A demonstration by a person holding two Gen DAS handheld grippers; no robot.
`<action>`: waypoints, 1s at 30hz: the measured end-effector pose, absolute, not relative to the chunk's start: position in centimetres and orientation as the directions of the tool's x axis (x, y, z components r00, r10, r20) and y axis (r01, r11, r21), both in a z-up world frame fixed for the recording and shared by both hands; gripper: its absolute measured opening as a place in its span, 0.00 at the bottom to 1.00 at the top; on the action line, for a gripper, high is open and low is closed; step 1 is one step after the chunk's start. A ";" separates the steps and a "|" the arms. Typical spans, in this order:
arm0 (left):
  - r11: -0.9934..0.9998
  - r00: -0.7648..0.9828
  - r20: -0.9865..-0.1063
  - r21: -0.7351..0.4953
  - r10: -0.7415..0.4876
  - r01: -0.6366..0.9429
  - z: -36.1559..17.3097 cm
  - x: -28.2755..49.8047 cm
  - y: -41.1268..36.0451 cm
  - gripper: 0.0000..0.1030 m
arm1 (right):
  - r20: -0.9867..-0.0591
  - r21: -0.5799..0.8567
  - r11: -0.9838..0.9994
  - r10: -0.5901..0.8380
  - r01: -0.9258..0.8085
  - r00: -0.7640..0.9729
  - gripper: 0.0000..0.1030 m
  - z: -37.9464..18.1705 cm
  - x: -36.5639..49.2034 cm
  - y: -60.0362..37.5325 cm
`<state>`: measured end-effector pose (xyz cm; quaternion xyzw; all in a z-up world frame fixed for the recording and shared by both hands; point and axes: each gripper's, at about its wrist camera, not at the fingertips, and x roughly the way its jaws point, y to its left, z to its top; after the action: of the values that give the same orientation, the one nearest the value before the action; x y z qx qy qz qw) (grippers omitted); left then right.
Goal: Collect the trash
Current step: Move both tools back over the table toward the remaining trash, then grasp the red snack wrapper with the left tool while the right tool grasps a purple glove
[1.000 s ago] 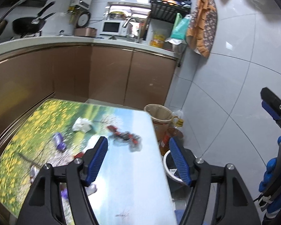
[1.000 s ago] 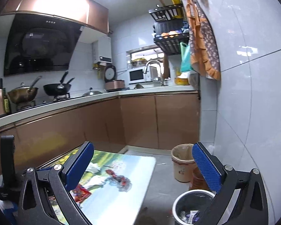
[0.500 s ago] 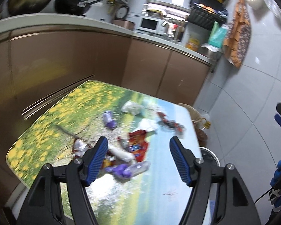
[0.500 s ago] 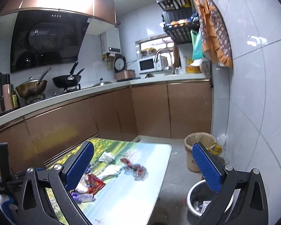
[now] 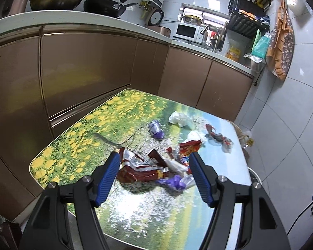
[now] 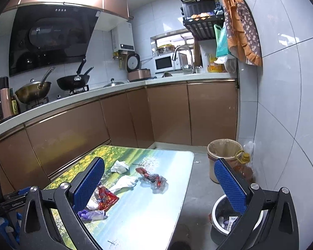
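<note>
**Wrappers strewn across the landscape-print table**

The trash lies scattered over the right half of the table point(image 5: 77, 145), whose top carries a print of yellow flowers and water. Nearest the left tongs point(image 5: 154, 176) sits a crumpled dark red and silver foil wrapper point(image 5: 139, 169), shiny and creased, with a purple wrapper point(image 5: 174, 182) touching its right end. Just beyond lies a red snack bag point(image 5: 188, 146), flattened and torn open. Farther off are a small purple packet point(image 5: 155, 128), a white crumpled tissue point(image 5: 179, 119), and, near the table's right edge, a twisted red and clear plastic wrapper point(image 5: 219, 138).

The left tongs hang above the foil wrapper with both blue pads wide apart, gripping nothing. The right tongs point(image 6: 158, 182) are likewise spread wide and empty, held above the table's near end; the right view shows the red snack bag point(image 6: 105, 198) and the twisted wrapper point(image 6: 154, 180) between its pads.

On the floor beside the table stand a small grey bin point(image 6: 217, 227) with scraps inside and, farther back against the tiled wall, a tan lined wastebasket point(image 6: 223, 152). Brown cabinets point(image 5: 89, 68) run behind the table.
</note>
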<state>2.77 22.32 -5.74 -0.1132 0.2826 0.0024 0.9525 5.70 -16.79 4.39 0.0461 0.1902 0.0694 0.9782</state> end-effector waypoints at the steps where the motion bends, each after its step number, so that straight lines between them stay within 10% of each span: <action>1: 0.974 0.838 -0.543 -0.218 -0.061 -0.070 -6.1 2.8 22.6 0.65 | -0.375 0.113 0.986 0.153 -0.119 0.914 1.00 4.2 5.8 -16.5; 17: 0.938 0.764 -0.627 -0.336 -0.153 -0.088 -11.9 3.4 27.4 0.65 | -0.500 0.071 0.974 0.222 -0.216 0.837 0.99 0.6 8.8 -9.9; 30: 0.865 0.679 -0.660 -0.496 -0.321 -0.074 -16.1 8.1 26.9 0.65 | -0.667 0.111 0.902 0.379 -0.418 0.642 0.80 -5.8 11.8 -2.4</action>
<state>8.12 26.89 -16.12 -0.2498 0.3944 -0.0700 0.8816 11.76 -2.37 -5.80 -0.0267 0.3616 0.2200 0.9056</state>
